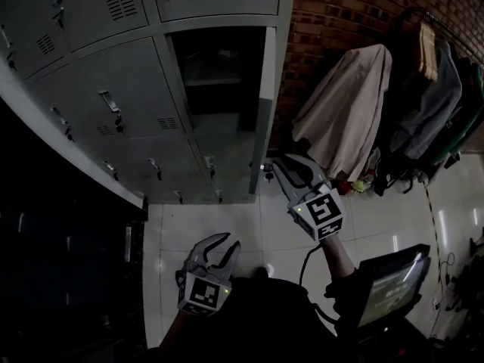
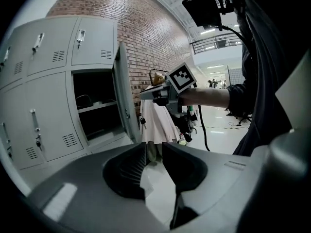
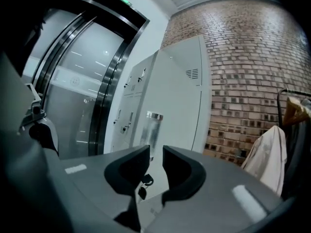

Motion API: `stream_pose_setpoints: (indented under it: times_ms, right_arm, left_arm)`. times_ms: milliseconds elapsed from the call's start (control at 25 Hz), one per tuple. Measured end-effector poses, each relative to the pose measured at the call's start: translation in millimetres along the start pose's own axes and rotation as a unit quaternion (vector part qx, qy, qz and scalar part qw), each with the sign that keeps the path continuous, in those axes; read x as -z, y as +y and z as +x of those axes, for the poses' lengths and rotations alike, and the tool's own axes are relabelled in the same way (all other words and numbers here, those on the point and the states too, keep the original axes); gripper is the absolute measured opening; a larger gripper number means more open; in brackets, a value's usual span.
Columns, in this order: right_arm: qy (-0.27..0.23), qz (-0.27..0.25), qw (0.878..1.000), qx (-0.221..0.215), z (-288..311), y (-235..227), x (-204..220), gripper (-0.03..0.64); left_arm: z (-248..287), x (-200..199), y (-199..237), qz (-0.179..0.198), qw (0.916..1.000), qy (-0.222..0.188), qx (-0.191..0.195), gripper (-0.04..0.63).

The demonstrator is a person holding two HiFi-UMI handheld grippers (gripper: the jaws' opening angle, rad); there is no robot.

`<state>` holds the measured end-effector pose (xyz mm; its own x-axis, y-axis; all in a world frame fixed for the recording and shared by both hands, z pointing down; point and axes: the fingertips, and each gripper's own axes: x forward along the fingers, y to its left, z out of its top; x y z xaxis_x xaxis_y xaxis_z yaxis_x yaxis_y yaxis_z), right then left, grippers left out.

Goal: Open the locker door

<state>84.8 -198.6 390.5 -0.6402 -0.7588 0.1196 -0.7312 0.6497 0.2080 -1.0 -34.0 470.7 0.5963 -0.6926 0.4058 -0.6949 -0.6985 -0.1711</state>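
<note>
The right gripper (image 3: 155,165) is held with its dark grey jaws parted and nothing pinched between them. Only a small bunch of dark keys (image 3: 142,182), hung from the lock, is seen through the gap, clear of the pads. The gripper is pointed at the outer face of the tall grey metal locker door (image 3: 171,106), near its free edge (no grip is needed, it is judged, once a door stands this wide). The left gripper (image 2: 154,160) is likewise kept loose and empty, low over the pale tiled floor (image 1: 249,233), presumably because one hand is enough for the pull. The door is found swung fully out, edge-on in the head view, beside the dark open compartment (image 1: 215,82). A beige coat (image 1: 344,112) is hung on a rack by the red brick wall (image 1: 340,13).
</note>
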Motion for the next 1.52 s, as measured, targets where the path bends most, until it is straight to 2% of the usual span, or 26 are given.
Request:
stream_pose_setpoints:
  times_ms: [120,360,680,1120,1520]
  right_arm:
    - [-0.016,0.008,1.000,-0.023,11.4,7.9,-9.5,0.071]
    - [-0.026,0.005,0.996,-0.081,54.2,42.9,-20.9,0.071]
    - [-0.040,0.031,0.991,-0.122,107.8,65.6,-36.5,0.067]
    - [-0.008,0.036,0.993,-0.115,193.2,80.5,-34.0,0.069]
    - [0.011,0.027,0.997,-0.077,267.3,61.3,-35.1,0.067]
  left_arm:
    - [-3.2,3.4,3.8,-0.018,0.9998,0.013,-0.002,0.107]
    - [-7.0,9.2,19.6,-0.008,0.9999,0.002,-0.014,0.107]
    - [-21.9,20.7,47.1,-0.019,0.9992,0.007,-0.036,0.107]
    - [-43.2,45.4,82.5,-0.038,0.9976,0.017,-0.055,0.107]
    - [-56.8,59.9,104.7,-0.050,0.9966,0.018,-0.063,0.107]
